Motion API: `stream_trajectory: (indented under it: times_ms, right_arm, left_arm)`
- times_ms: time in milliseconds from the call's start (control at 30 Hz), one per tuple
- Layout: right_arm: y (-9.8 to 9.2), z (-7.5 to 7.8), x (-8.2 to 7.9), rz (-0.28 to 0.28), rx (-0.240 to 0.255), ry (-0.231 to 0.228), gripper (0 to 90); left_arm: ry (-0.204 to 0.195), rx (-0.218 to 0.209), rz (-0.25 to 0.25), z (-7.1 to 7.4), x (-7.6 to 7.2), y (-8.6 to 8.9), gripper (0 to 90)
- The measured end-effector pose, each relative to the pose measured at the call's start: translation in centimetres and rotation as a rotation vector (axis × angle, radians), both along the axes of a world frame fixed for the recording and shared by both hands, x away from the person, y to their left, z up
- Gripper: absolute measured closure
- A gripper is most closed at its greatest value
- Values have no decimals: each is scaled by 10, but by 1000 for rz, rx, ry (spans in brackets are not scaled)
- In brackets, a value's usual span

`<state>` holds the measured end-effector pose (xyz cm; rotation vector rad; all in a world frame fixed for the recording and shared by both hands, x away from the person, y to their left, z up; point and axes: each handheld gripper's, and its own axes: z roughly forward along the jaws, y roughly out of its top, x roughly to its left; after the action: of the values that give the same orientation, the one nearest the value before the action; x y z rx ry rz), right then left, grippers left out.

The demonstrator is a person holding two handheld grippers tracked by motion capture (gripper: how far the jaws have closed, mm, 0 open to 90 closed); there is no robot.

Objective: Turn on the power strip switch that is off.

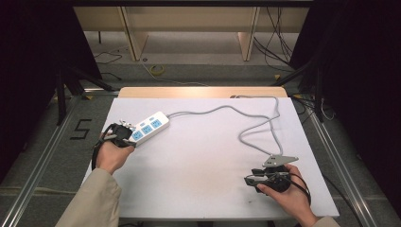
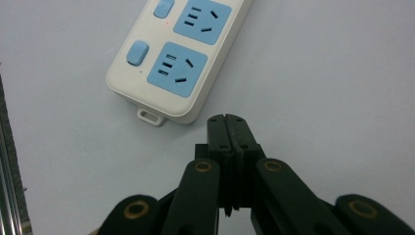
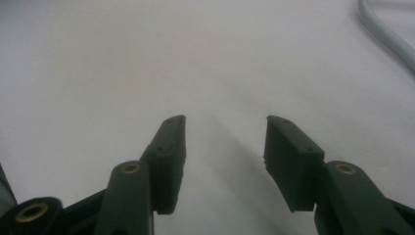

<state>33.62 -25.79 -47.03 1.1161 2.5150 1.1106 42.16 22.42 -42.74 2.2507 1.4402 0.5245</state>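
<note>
Left tool (image 1: 124, 135) sits at the near-left end of the power strip (image 1: 149, 126), its jaws pressed together with nothing between them; the left gripper view has their tips (image 2: 229, 128) just short of the strip's end, not touching it. Right tool (image 1: 265, 178) rests low over the desk's near-right part, well apart from the strip, and in the right gripper view its jaws (image 3: 225, 147) stand apart over bare surface.

Going by size, the desk (image 1: 203, 161) comes first: a pale sheet covering most of the high view, with a strip of bare wood along its far edge. Beyond it lies a grey floor (image 1: 198, 71) with loose cables and the legs of a wooden bench. Next is the grey cord (image 1: 246, 130), which leaves the strip's far end, runs right across the far half of the desk, loops back, and ends close to the right tool. Nothing lies between the left tool and the strip.

Smaller details come from the gripper views. In the left gripper view the strip (image 2: 171, 54) shows two blue sockets (image 2: 177, 69), each with a blue button (image 2: 137, 53) beside it, and a small mounting tab (image 2: 150, 116) at the end nearest the jaws. From the right gripper view, a curve of the cord (image 3: 386, 36) crosses the upper right corner, well apart from the jaws.
</note>
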Motion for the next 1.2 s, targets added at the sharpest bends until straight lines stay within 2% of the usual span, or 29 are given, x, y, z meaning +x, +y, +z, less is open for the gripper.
stream_trajectory:
  times_ms: [800, 1200]
  right_arm:
    - [0, 0, 0, 0, -19, -11, 530]
    - [-1, 0, 0, -1, -20, -12, 531]
  left_arm:
    - [16, 40, 10, 1, 19, 8, 897]
    - [4, 37, 24, 5, 25, 13, 897]
